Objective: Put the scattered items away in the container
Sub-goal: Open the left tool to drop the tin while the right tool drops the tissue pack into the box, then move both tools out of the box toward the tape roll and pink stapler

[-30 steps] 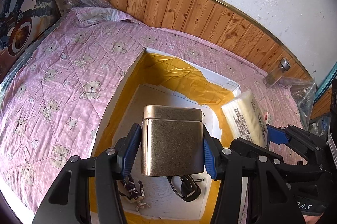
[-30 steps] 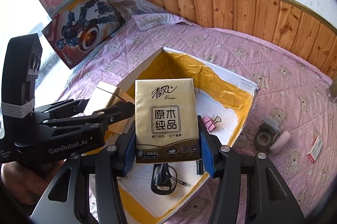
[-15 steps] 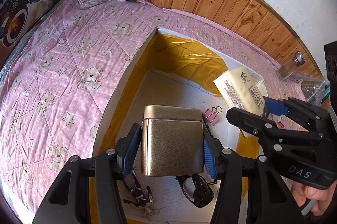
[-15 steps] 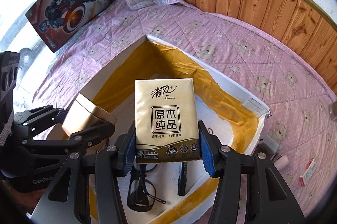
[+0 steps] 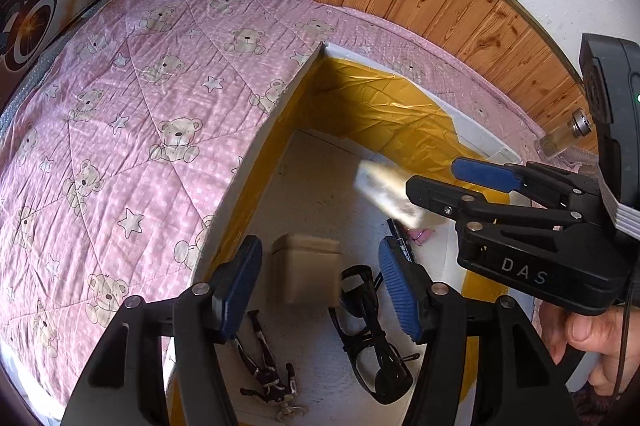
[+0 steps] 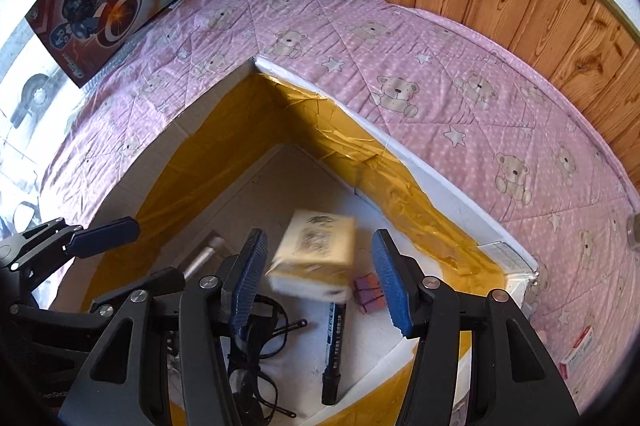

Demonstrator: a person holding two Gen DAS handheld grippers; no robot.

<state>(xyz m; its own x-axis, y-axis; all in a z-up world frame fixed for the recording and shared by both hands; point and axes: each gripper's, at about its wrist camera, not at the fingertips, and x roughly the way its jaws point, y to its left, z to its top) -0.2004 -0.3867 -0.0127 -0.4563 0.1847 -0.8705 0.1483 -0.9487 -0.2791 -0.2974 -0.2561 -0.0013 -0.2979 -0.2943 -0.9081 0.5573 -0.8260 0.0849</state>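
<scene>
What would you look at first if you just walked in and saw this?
Two things blurred in mid-air over the white box with shiny yellow lining: a gold tin between the open left claw, and a tissue pack between the open right claw. Around the box spreads a pink teddy-bear quilt, and black glasses lie on the box floor.

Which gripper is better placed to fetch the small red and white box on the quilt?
Right. The small red and white box lies on the quilt outside the container's wall on the right gripper's side; its jaws are open. The left gripper is across the container.
</scene>
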